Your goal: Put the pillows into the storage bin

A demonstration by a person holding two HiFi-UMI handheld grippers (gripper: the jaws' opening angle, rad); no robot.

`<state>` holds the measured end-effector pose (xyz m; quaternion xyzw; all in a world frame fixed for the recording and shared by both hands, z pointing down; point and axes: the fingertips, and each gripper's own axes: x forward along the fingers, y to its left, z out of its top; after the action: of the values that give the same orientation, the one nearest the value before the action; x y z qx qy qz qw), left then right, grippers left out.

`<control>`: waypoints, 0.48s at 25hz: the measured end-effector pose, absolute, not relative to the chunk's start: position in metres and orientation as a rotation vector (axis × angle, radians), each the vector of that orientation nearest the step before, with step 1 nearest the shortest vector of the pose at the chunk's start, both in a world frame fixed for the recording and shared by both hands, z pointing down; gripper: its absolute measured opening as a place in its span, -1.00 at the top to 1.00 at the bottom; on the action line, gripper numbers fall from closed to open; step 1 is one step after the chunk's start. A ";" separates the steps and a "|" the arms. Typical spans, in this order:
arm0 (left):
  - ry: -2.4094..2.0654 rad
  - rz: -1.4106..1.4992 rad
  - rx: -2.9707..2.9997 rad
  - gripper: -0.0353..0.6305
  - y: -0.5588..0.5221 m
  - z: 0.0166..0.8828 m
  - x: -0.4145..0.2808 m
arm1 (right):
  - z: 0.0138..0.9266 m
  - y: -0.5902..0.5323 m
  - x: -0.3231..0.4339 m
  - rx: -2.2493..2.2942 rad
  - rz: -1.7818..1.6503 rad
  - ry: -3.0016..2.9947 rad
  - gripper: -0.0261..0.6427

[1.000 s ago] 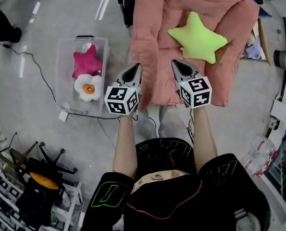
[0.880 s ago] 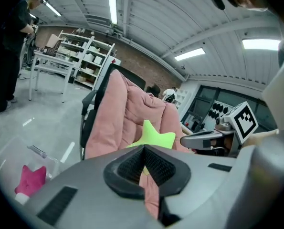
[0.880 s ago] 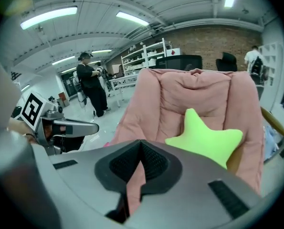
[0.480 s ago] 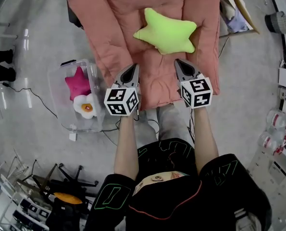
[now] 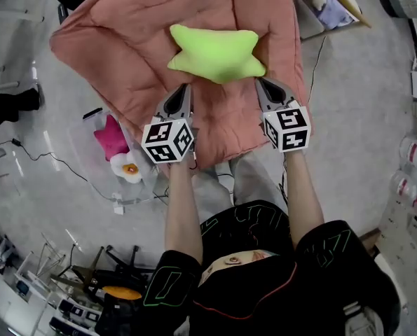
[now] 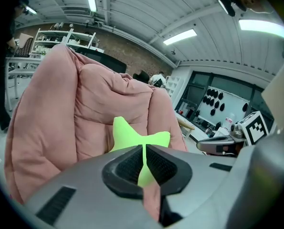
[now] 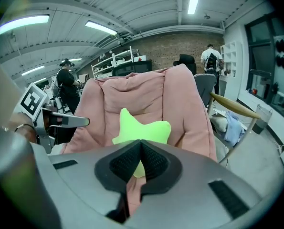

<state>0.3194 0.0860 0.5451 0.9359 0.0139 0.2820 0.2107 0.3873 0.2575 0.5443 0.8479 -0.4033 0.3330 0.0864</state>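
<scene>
Green star pillow (image 5: 215, 53) lies mid-cushion (image 5: 117, 58), clear of its edges.

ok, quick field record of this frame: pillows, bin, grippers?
in bin: pink star pillow, flower pillow
bin: clear storage bin, on the floor beside the chair
not yet binned: green star pillow, lying on the pink chair cushion
left gripper: empty, jaws all but together, just short of the green pillow
right gripper: empty, jaws together, close to the pillow's other end
grip on pillow: none
</scene>
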 end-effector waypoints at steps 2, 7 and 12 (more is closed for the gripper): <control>0.013 0.792 2.606 0.81 0.081 0.548 0.335 | 0.549 0.262 0.400 2.536 1.002 -1.191 0.91; -0.037 0.822 2.607 0.70 0.067 0.560 0.363 | 0.563 0.262 0.428 2.562 1.023 -1.195 0.91; -0.075 0.849 2.588 0.44 0.054 0.582 0.397 | 0.587 0.254 0.460 2.573 1.071 -1.216 0.66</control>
<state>0.3972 0.0543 0.5823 0.9292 -0.0271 0.3047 0.2072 0.4602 0.2539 0.5870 0.8451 -0.3995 0.3518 0.0501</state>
